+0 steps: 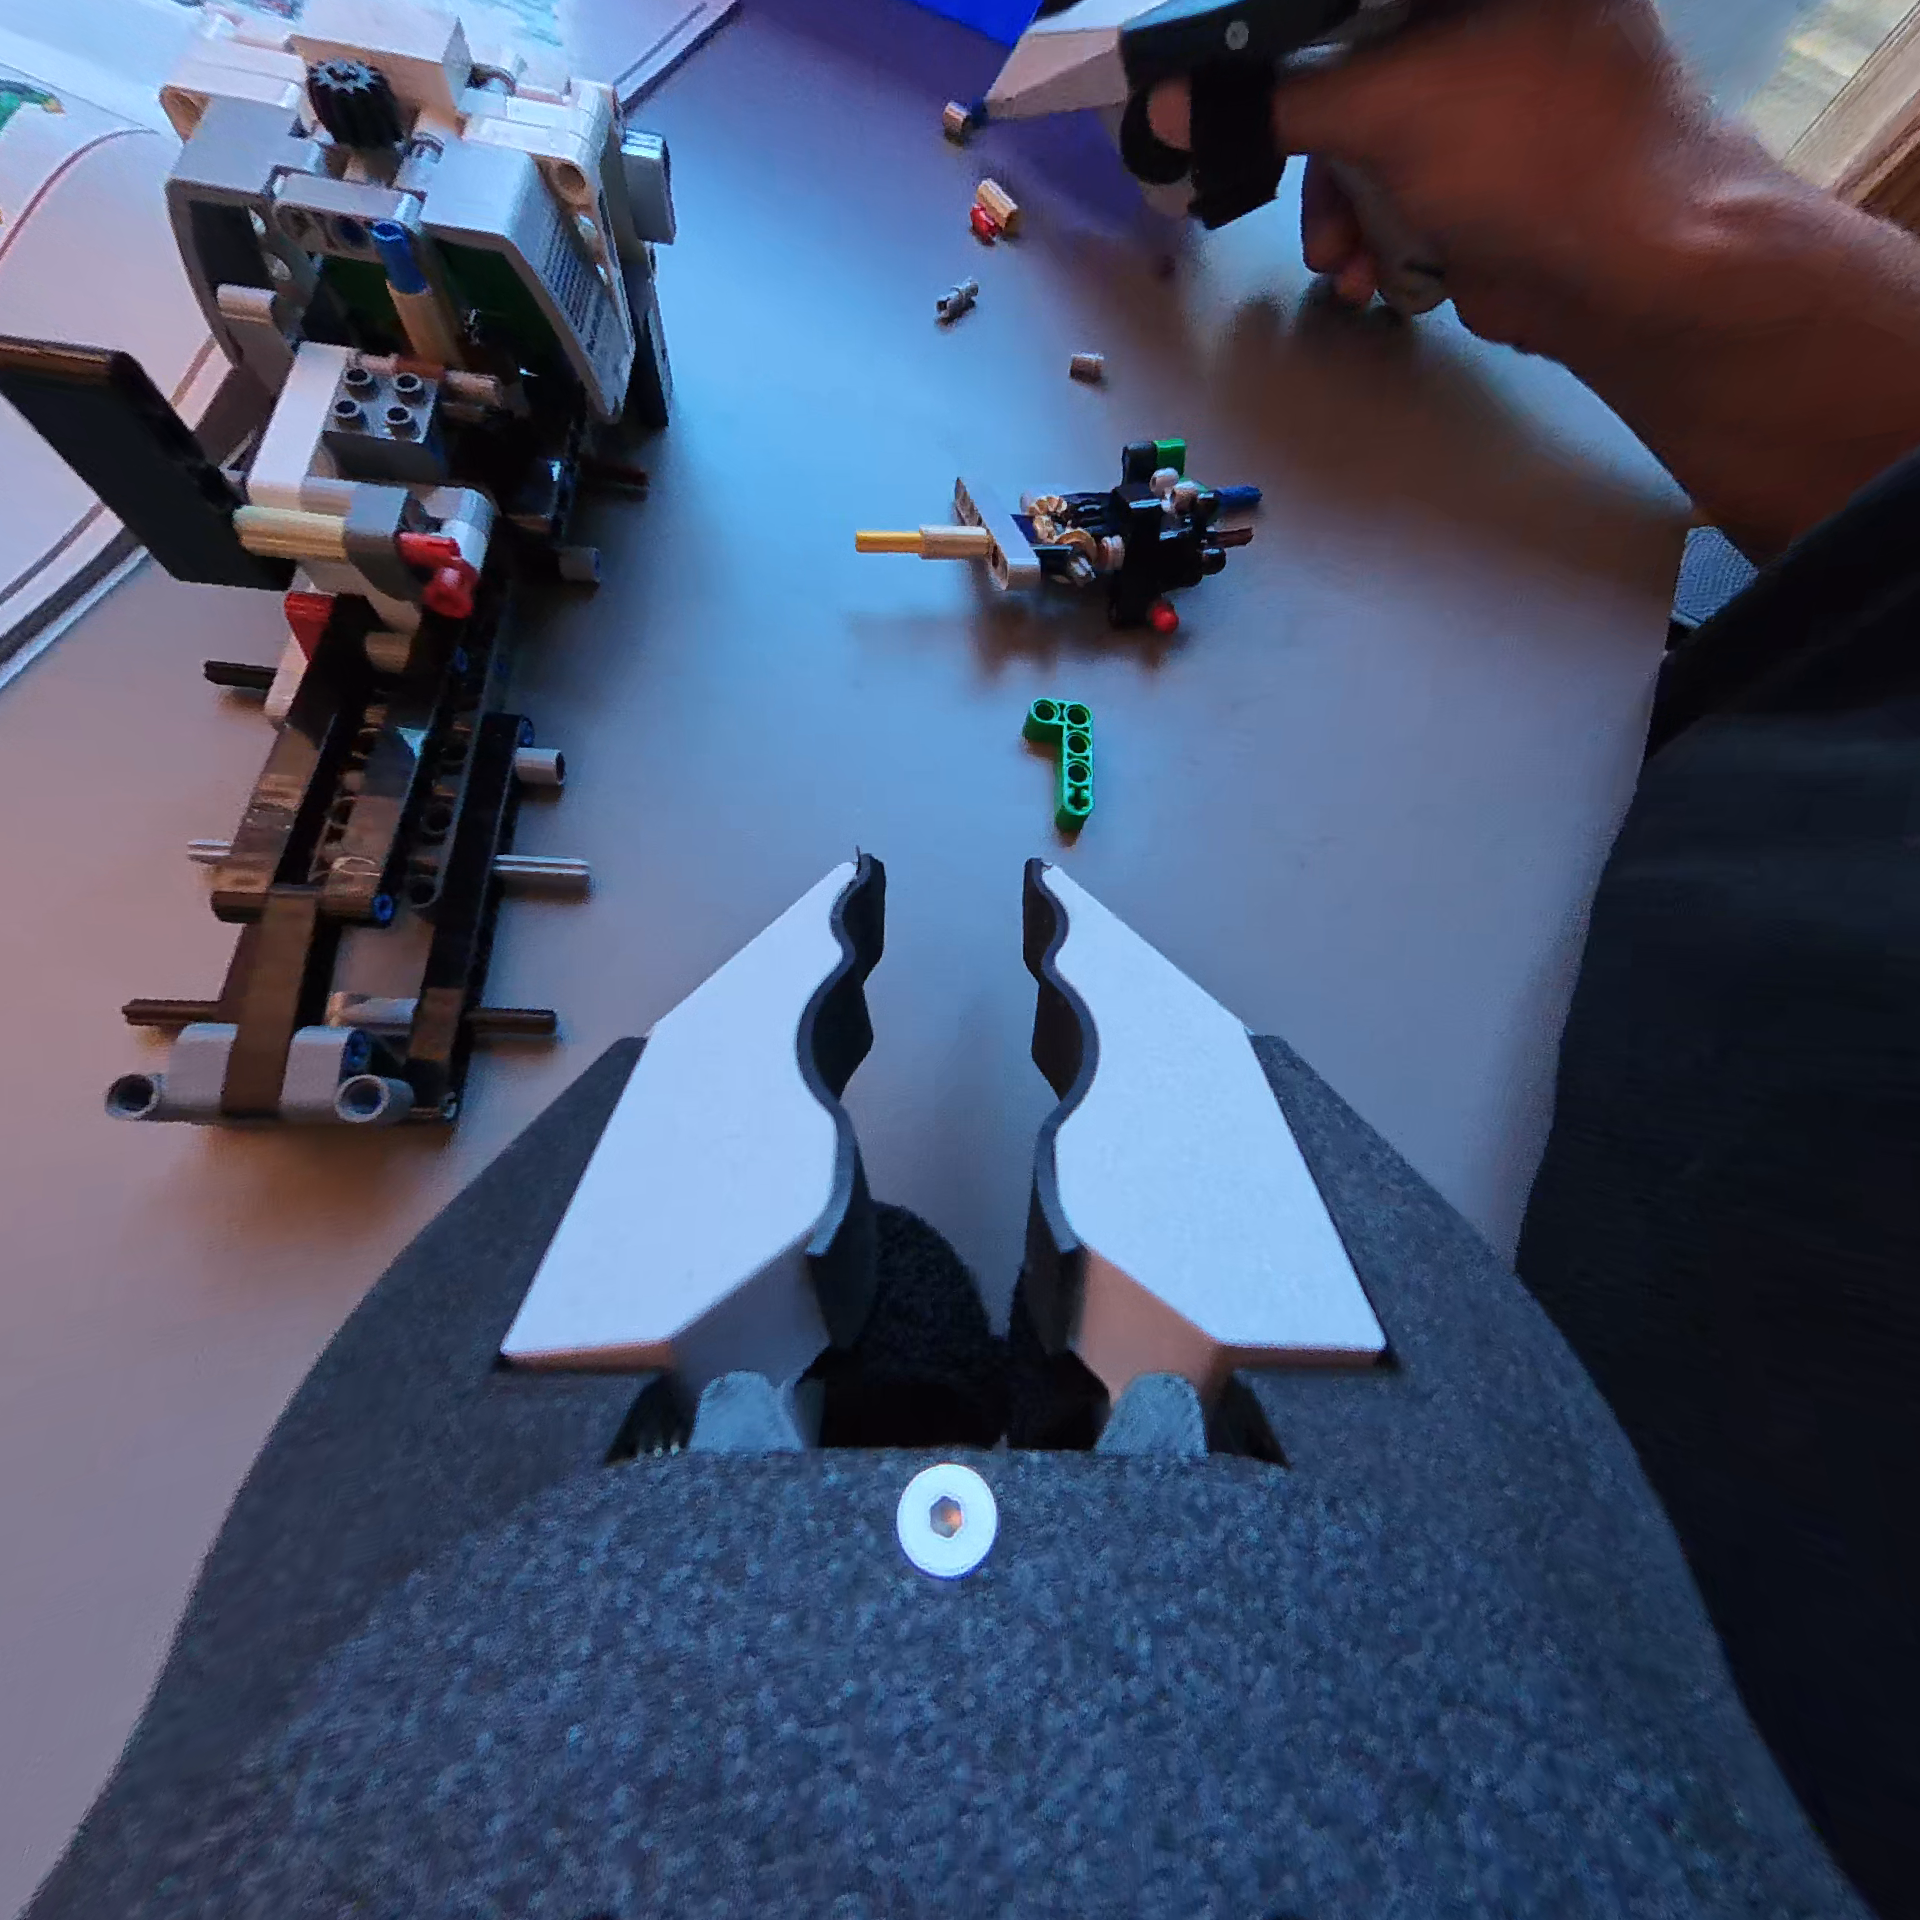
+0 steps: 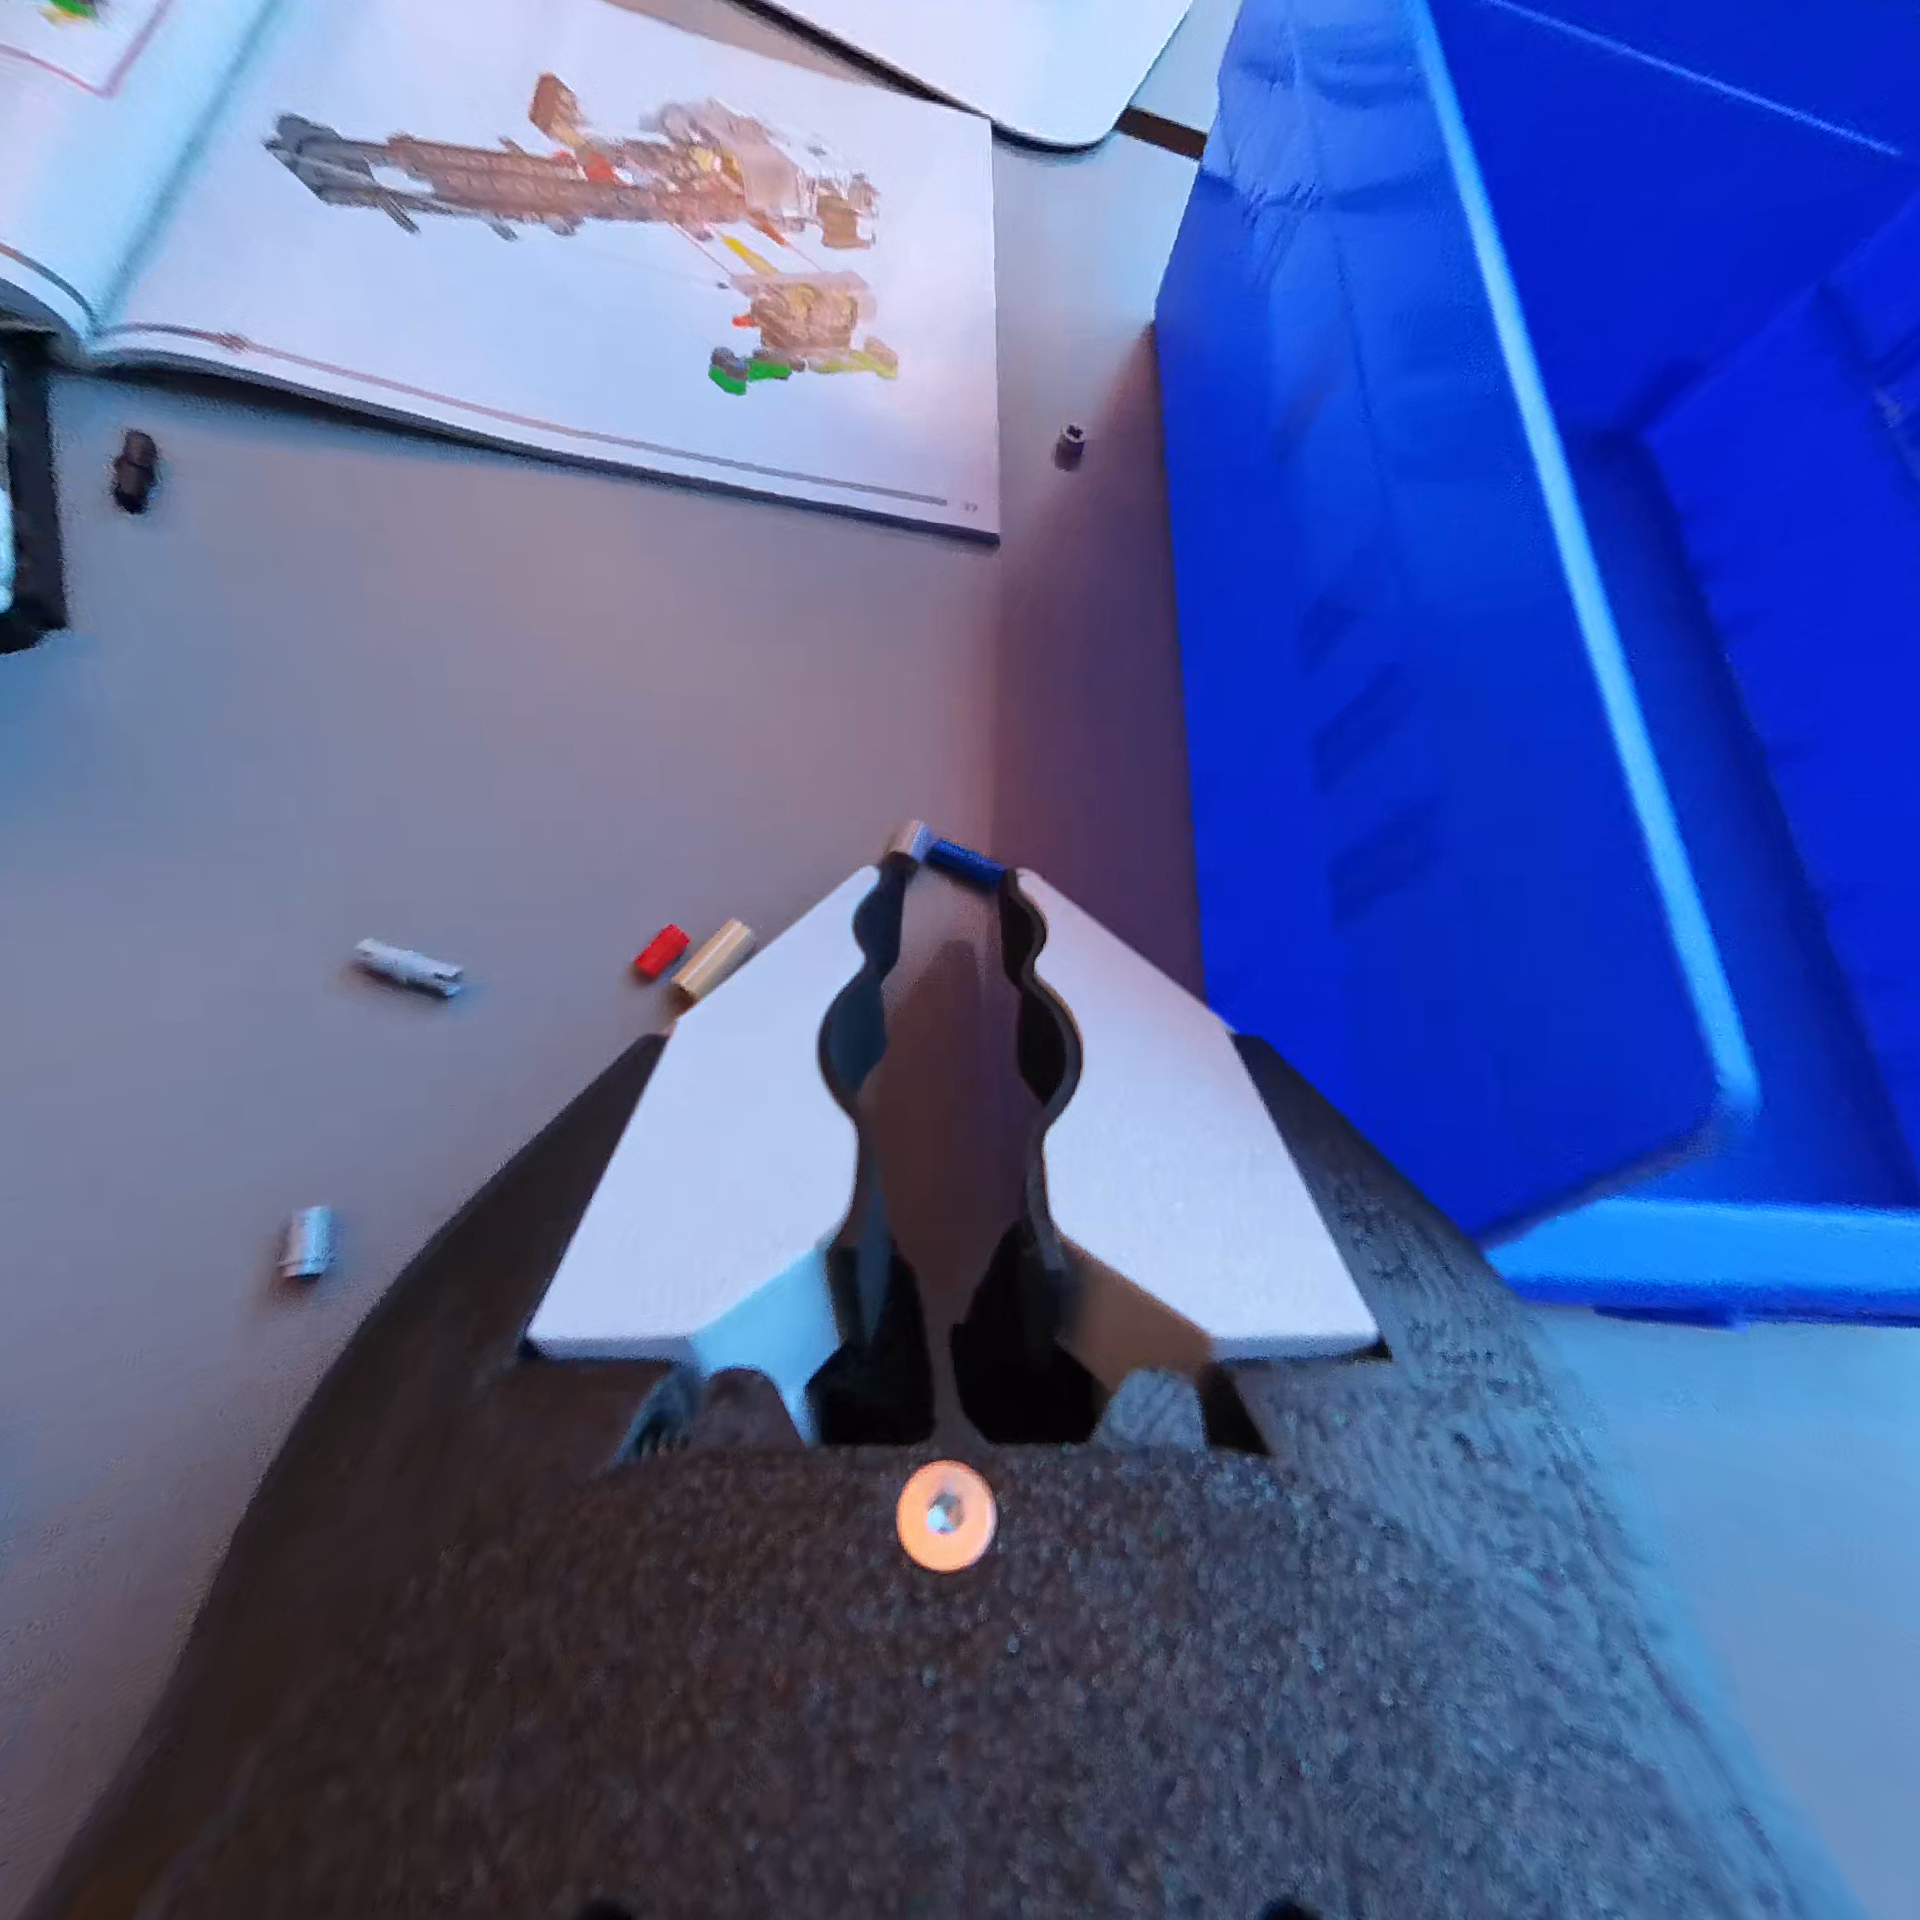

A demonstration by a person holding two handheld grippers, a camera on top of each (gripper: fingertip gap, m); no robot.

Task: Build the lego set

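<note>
The left gripper [image 1: 954, 868] hangs over the table [image 1: 779, 644] with its jaws apart and nothing between them. Just beyond its tips lies a green beam [image 1: 1067, 764], and farther off a small assembly [image 1: 1091, 535] of black, tan and yellow parts. On the left stands the large model [image 1: 384, 499], grey, white and black, reaching from near to far. Loose pins [image 1: 992, 208] are scattered toward the far side, close to the right gripper [image 1: 997, 104], which a hand [image 1: 1507, 166] holds there.

In the right wrist view, the right gripper [image 2: 951, 868] points at a blue-and-tan pin [image 2: 951, 854] that sits right at its fingertips; the jaws are narrowed around it, though blur makes it unclear whether they actually pinch it. A red pin [image 2: 661, 951] and a tan pin [image 2: 713, 961] lie just left of the fingers, with two grey pins [image 2: 407, 966] farther left. An open manual [image 2: 582, 270] lies at the far left, and a blue bin [image 2: 1507, 623] fills the right.
</note>
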